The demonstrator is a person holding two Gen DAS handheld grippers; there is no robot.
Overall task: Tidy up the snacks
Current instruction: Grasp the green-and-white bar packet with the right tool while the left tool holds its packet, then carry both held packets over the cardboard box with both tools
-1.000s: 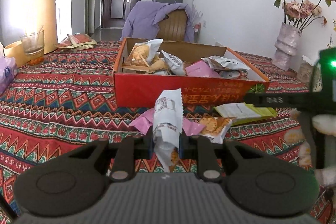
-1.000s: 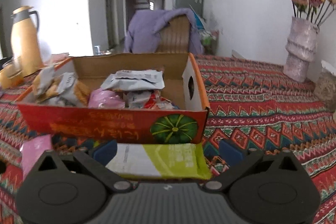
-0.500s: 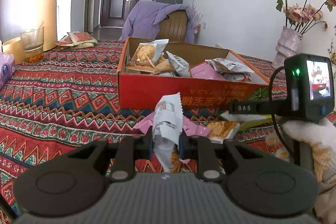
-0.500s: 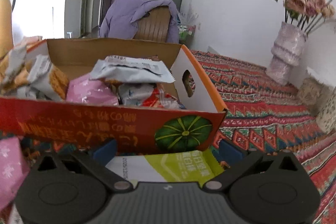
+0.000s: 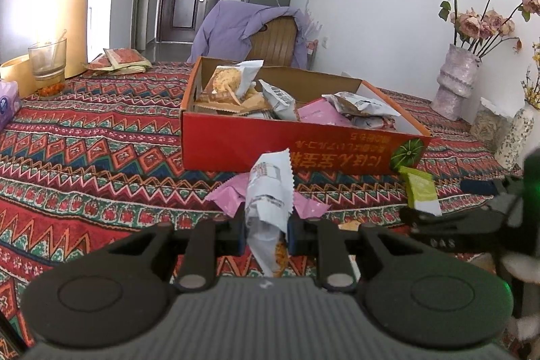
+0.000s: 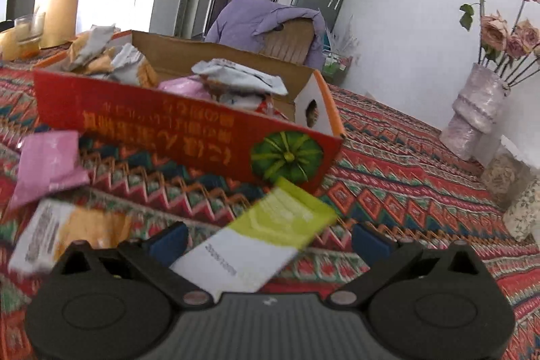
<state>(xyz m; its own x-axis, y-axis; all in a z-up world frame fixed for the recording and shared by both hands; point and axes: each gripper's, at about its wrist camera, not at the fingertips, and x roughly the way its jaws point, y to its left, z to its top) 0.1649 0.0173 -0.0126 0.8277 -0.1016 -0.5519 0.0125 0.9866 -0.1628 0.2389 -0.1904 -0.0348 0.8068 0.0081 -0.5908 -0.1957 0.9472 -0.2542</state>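
Snacks half sorted: we see the red cardboard box [image 5: 236, 140] on the patterned tablecloth [image 5: 84, 150], already holding several packets. Our left gripper [image 5: 265, 233] is clamped on a white crinkled snack packet [image 5: 268, 188], which stands upright between its pads, lifted above a pink packet [image 5: 233, 198] lying on the cloth in front of the box. Our right gripper [image 6: 268, 240] has its jaws spread wide, and a green-and-white packet [image 6: 266, 240] sits tilted between them; we cannot tell whether anything grips it, since the pads stand clear of its edges. To its left lie an orange-and-white packet [image 6: 64, 237] and the pink one. A vase of dried roses [image 5: 455, 83] and a cream thermos jug [image 5: 69, 16] stand at the table's far edges.
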